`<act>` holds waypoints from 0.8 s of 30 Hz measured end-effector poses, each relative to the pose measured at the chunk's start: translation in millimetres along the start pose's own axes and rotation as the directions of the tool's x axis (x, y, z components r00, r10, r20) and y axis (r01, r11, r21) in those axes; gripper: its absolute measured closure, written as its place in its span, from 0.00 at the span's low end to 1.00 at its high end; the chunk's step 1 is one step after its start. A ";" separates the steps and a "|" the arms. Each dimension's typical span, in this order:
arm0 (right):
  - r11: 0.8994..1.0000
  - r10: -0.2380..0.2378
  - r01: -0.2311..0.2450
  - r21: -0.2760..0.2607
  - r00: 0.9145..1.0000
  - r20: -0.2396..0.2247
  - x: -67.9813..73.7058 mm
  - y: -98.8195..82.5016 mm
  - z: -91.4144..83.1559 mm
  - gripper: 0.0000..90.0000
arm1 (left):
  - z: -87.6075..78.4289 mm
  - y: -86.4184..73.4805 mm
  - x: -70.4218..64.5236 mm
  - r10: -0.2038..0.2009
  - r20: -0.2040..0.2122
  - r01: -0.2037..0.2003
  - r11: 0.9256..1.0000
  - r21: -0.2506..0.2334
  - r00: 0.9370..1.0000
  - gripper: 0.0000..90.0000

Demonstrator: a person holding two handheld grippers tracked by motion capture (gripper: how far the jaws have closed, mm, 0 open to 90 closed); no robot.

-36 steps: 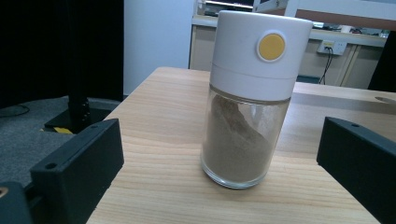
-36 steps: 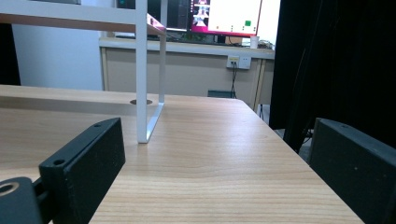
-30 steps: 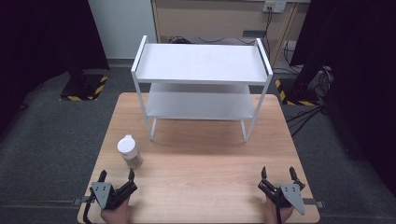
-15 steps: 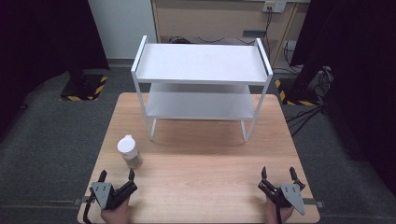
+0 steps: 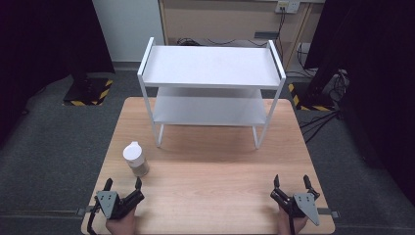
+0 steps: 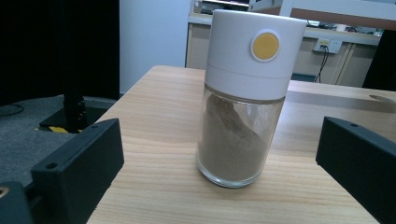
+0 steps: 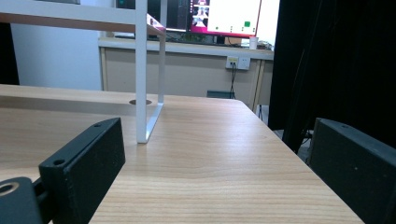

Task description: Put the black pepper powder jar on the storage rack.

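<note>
A glass spice jar [image 5: 135,159] with a white cap and brown powder stands upright on the wooden table [image 5: 210,166], front left. In the left gripper view the jar [image 6: 243,98] shows a yellow dot on its cap and stands just ahead of the open jaws. My left gripper [image 5: 122,187] rests open at the table's front left edge, just short of the jar. At the front right edge my right gripper [image 5: 291,183] is open with nothing between its jaws. A white two-tier shelf rack [image 5: 211,68] stands at the back of the table.
The rack's front right leg [image 7: 141,74] rises ahead and left of the right gripper. Dark curtains, a cabinet with wall sockets [image 5: 287,6] and floor cables [image 5: 323,93] lie beyond the table. Bare wood stretches between the two grippers.
</note>
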State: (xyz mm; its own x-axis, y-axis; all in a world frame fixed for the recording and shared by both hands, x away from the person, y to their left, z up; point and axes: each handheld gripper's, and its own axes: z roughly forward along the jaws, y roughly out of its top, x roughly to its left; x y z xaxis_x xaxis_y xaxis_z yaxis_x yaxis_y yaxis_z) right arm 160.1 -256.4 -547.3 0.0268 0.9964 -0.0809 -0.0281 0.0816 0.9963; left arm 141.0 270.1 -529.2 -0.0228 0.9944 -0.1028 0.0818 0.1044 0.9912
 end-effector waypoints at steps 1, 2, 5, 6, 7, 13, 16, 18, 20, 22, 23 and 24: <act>1.000 0.001 -0.001 0.000 1.000 -0.001 -0.2 0.0 0.1 0.04 | 0.3 0.7 -0.2 0.009 0.006 -0.009 1.000 -0.001 1.000 0.00; 1.000 0.001 -0.001 0.000 1.000 -0.001 -0.3 0.0 0.3 0.04 | 0.9 2.8 -1.1 0.031 0.012 -0.031 0.999 0.005 0.999 0.00; 1.000 -0.005 0.005 0.005 1.000 -0.007 -1.0 0.7 1.3 0.04 | -0.2 5.0 -4.0 0.026 0.011 -0.026 1.000 0.009 1.000 0.00; 1.000 -0.005 0.005 0.005 1.000 -0.007 -1.0 0.7 1.3 0.04 | -0.2 5.0 -4.0 0.026 0.011 -0.026 1.000 0.009 1.000 0.00; 1.000 -0.007 0.007 0.007 1.000 -0.008 -1.3 1.0 1.9 0.04 | -0.4 5.2 -6.3 0.018 0.011 -0.018 1.000 0.005 1.000 0.00; 1.000 -0.009 0.009 0.009 1.000 -0.012 -2.2 1.2 2.6 0.04 | 3.3 13.9 -12.7 0.023 0.015 -0.023 1.000 -0.001 1.000 0.00; 1.000 -0.006 0.007 0.007 1.000 -0.012 -2.3 0.9 2.6 0.04 | 6.9 19.2 -16.1 0.016 0.002 -0.016 1.000 -0.001 1.000 0.00; 1.000 -0.002 0.002 0.004 1.000 -0.011 -2.4 0.5 2.5 0.04 | 8.5 21.5 -18.2 0.013 -0.008 -0.013 1.000 -0.005 1.000 0.00; 1.000 0.000 0.000 0.002 1.000 -0.011 -2.6 0.2 2.3 0.04 | 9.9 24.3 -19.8 0.013 -0.013 -0.013 1.000 -0.004 1.000 0.00; 1.000 0.002 -0.002 0.001 1.000 -0.011 -2.9 0.0 2.1 0.04 | 11.7 28.8 -21.1 0.009 -0.015 -0.009 1.000 0.006 1.000 0.00; 1.000 0.002 -0.002 0.001 1.000 -0.012 -3.1 -0.1 2.1 0.04 | 12.6 31.4 -21.3 0.002 -0.013 -0.002 1.000 0.012 1.000 0.01; 1.000 0.003 -0.003 0.000 1.000 -0.013 -3.3 -0.1 2.1 0.04 | 13.5 33.6 -22.0 -0.002 -0.015 0.003 1.000 0.015 1.000 0.02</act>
State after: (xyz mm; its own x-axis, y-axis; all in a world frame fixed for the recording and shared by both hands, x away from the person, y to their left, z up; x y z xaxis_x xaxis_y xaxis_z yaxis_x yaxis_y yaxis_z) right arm 162.1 -259.7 -547.0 0.0137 0.9968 -0.0783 -0.0279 0.0787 0.9965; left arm 157.7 251.9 -494.8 -0.0376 0.9939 -0.1039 0.0965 0.1071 0.9896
